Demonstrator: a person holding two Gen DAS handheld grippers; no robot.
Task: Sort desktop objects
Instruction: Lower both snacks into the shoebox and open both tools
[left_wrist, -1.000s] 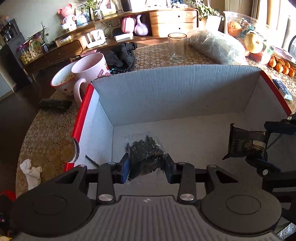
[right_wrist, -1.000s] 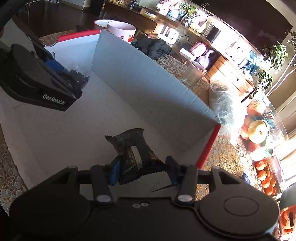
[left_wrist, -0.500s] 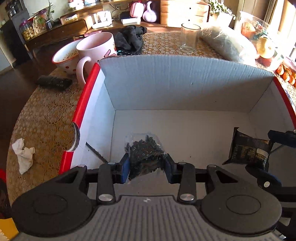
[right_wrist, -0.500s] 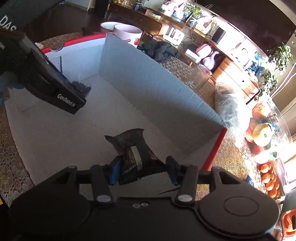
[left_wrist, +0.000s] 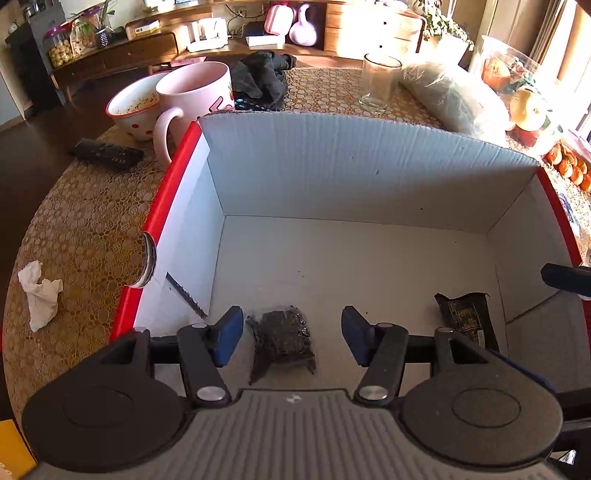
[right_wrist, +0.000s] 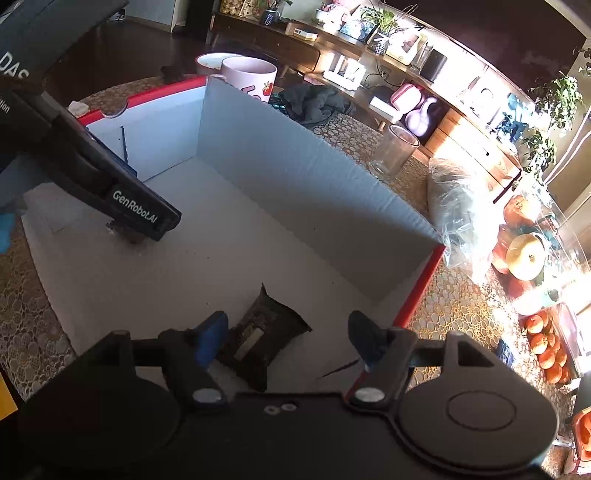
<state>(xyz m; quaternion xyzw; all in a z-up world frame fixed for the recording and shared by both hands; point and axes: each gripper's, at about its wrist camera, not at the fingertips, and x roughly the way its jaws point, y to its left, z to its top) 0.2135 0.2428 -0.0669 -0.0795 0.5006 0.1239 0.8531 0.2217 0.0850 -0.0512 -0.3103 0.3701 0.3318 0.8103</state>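
Observation:
A white cardboard box with red rims (left_wrist: 173, 195) (right_wrist: 258, 162) stands on the table. On its floor lies a clear bag of small black bits (left_wrist: 282, 338), between the widening jaws of my left gripper (left_wrist: 291, 338), whose blue pads (left_wrist: 229, 339) stand clear of it. A dark snack packet (right_wrist: 258, 338) (left_wrist: 467, 321) lies flat near the box's right end. My right gripper (right_wrist: 288, 338) hovers over it, jaws opening; the left pad (right_wrist: 210, 339) is close beside the packet, the right one apart from it. The left gripper's body (right_wrist: 122, 199) shows in the right wrist view.
Behind the box stand a pink mug (left_wrist: 192, 99), a spotted bowl (left_wrist: 131, 107), dark cloth (left_wrist: 264, 79), a glass (left_wrist: 378, 83) and a plastic-wrapped bundle (left_wrist: 450, 98). A remote (left_wrist: 105, 153) and crumpled tissue (left_wrist: 40, 293) lie left. Fruit (right_wrist: 524, 254) sits right.
Both grippers have opened and let go: the bag of black bits and the dark packet, pinched before, now lie on the box floor. The left wrist has rolled a little.

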